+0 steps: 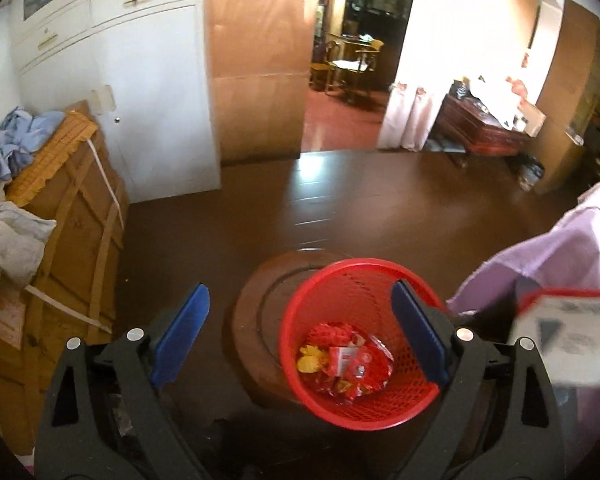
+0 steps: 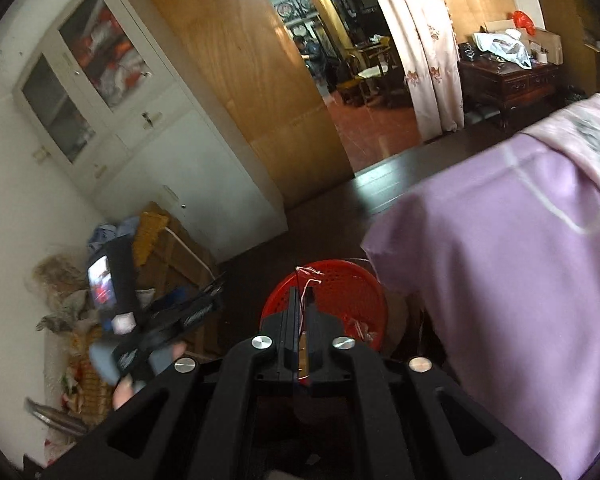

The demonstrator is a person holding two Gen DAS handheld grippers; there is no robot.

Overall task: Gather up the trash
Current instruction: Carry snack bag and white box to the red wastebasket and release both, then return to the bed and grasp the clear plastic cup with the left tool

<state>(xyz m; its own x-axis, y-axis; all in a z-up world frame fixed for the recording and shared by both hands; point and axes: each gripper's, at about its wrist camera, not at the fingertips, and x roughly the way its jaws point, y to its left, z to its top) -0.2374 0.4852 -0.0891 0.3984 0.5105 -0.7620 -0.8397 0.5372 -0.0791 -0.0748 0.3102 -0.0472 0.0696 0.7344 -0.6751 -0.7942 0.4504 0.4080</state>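
Observation:
A red mesh basket [image 1: 359, 340] stands on a round dark stool [image 1: 256, 320], with red and yellow wrappers [image 1: 347, 360] at its bottom. My left gripper [image 1: 300, 334] hangs just above it, open. Its blue pads [image 1: 184, 332] are spread wide with nothing between them. In the right wrist view my right gripper [image 2: 303, 294] points at the same basket [image 2: 339, 292]. Its jaws are pressed together on a thin red-and-white wrapper scrap [image 2: 308, 278] that sticks out past the tips. The right gripper's blurred body shows at the right edge of the left wrist view.
A strapped cardboard crate [image 1: 76, 240] with clothes on top stands at the left, against a white cabinet [image 1: 140, 100]. Purple cloth [image 2: 499, 280] drapes furniture close on the right. Dark floor [image 1: 339, 208] runs to an open doorway [image 1: 347, 80].

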